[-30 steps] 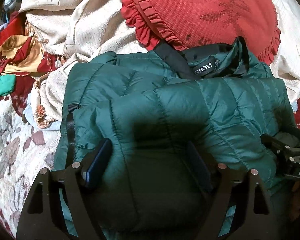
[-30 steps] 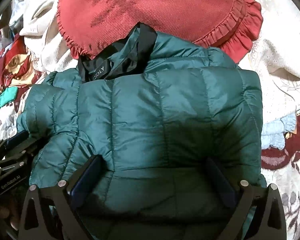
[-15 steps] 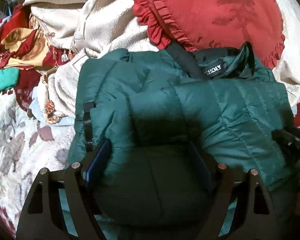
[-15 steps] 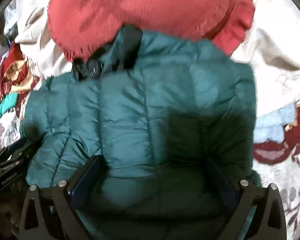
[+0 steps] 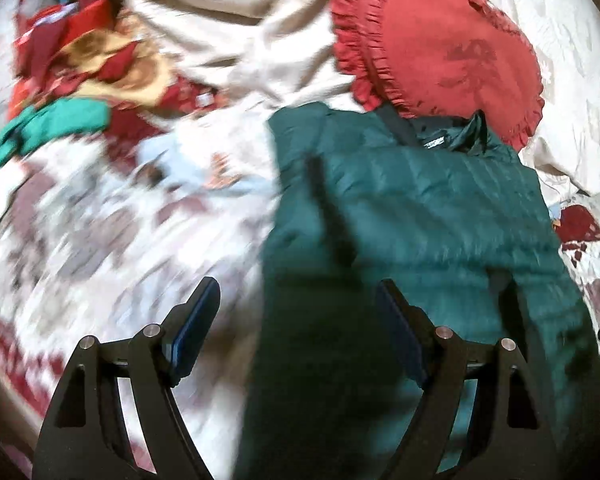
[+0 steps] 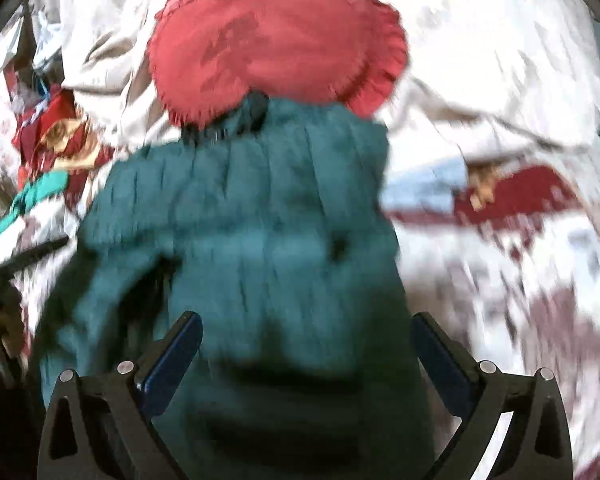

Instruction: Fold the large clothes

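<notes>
bed (image 5: 112,240): patterned cover | jacket (image 5: 412,216): green, folded, centre-right of left view, long axis toward cushion (image 5: 440,48) | left claw (image 5: 296,332): wide, over jacket's left edge, empty | right claw (image 6: 308,360): wide, astride jacket, nearer, grip unclear

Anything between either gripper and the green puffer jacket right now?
Nothing visible. The green puffer jacket lies directly ahead of the left gripper and the right gripper, both open, with its near edge between their fingers.
</notes>
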{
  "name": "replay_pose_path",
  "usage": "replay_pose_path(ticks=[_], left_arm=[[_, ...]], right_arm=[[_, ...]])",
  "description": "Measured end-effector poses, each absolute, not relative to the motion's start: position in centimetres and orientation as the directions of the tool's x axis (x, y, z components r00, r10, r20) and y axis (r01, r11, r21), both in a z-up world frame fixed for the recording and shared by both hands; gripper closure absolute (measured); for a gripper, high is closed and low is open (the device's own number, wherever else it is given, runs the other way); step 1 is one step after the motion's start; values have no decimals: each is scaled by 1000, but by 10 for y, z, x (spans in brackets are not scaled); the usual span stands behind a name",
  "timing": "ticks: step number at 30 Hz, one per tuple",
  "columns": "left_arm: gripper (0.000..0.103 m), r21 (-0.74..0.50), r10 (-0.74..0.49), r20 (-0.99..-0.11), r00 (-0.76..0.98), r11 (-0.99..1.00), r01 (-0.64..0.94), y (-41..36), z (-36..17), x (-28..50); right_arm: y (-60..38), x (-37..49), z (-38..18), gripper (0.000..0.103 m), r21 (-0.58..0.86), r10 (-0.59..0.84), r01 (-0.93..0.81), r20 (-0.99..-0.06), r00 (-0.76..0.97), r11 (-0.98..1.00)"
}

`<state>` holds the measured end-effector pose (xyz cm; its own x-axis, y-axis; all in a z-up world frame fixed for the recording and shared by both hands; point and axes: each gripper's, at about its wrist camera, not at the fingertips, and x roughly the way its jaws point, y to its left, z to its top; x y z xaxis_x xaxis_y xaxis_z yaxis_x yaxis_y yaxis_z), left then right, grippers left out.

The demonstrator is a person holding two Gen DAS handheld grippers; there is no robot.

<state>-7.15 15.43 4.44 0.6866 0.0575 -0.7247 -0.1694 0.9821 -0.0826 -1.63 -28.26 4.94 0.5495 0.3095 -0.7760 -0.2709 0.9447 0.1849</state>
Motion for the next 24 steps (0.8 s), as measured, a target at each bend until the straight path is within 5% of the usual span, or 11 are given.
replay_pose_path(ticks=[9,20,21,24], left_arm=[[23,-184,12,-732,681,959,-215,188,29,-164],[23,-306,-252,-752,609,952,16,153,-30,-200],[26,-302,-250,-751,611,953,20,152,-30,-200],[68,-351,-280,-717,639,936,16,161,-26,-200]], right_arm=[[-286,-51,-8,0,186,303,-295,-853,426,937],[-281,-62,-13,0,101,263,-332,-831,489,938],[-279,-62,-12,0,94,258,-333,-831,494,938],[-279,-60,-13,0,95,258,-329,-828,498,939]])
